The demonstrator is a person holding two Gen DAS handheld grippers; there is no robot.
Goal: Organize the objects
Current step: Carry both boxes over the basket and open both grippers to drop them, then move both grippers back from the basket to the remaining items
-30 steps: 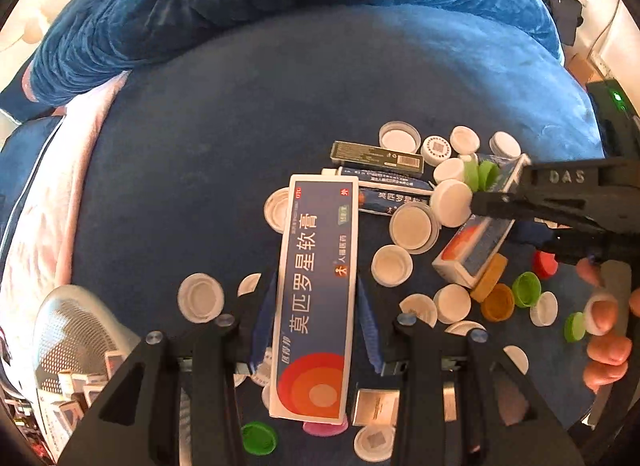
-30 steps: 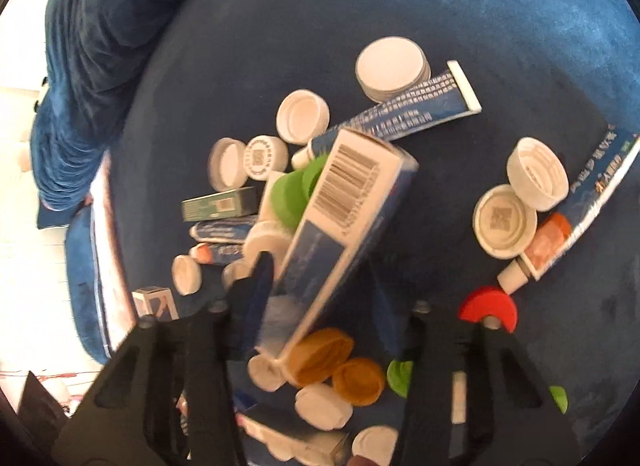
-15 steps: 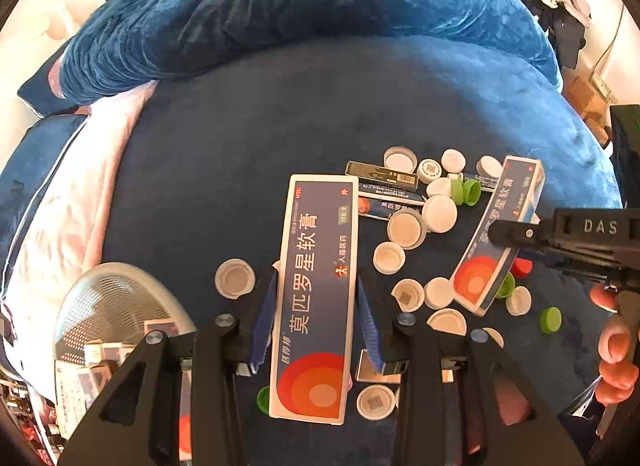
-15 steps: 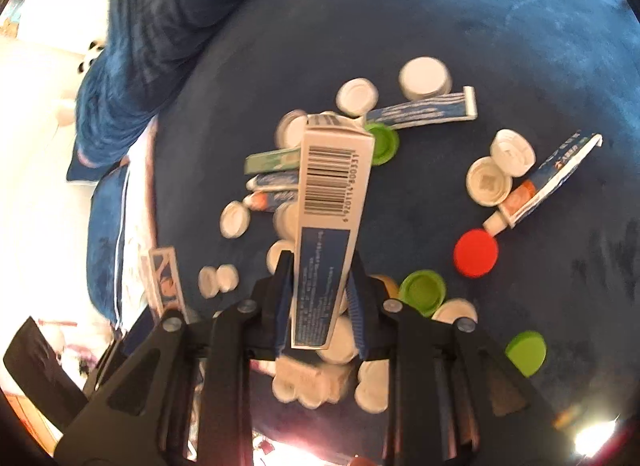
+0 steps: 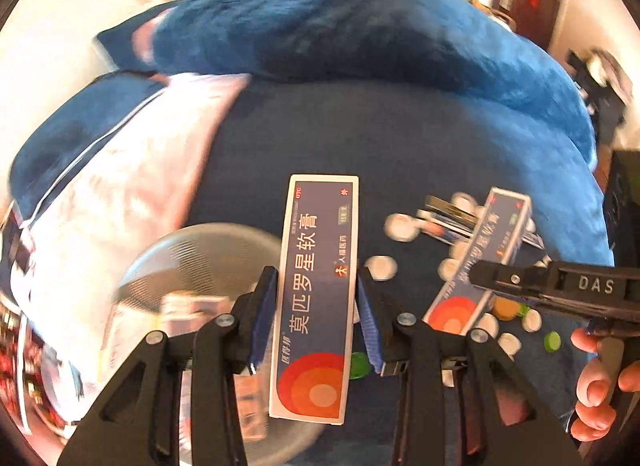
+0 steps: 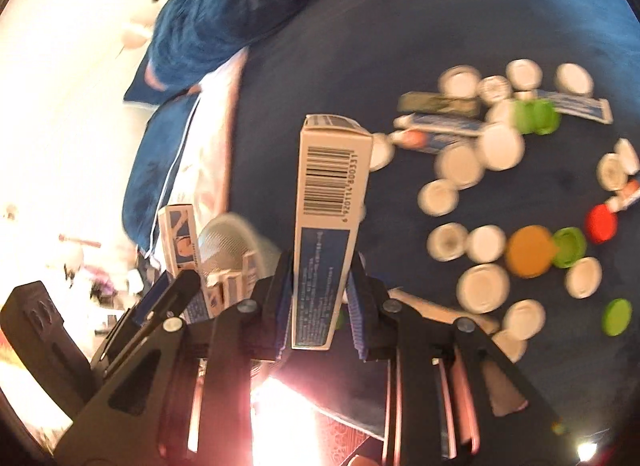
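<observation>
Two long dark-blue ointment cartons are lifted: the left gripper [image 5: 316, 318] pinches one [image 5: 316, 294] above a pale mesh basket [image 5: 208, 250] already holding several boxes, and the right gripper [image 6: 320, 306] pinches another [image 6: 328, 225]. Many plastic bottle caps [image 6: 484, 288] and tubes [image 6: 436, 133] remain scattered on the blue velvet cushion [image 6: 440, 25], so most sorting seems undone.

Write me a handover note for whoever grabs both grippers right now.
Left gripper: jaws shut on an ointment box, held above the blue bed cover.
Right gripper: jaws shut on a second box, barcode side up.
White mesh basket at the left already holds a few small boxes.
Left to do: both held boxes probably go to the basket; bottle caps, tubes and a dark flat box lie loose on the cover.
</observation>
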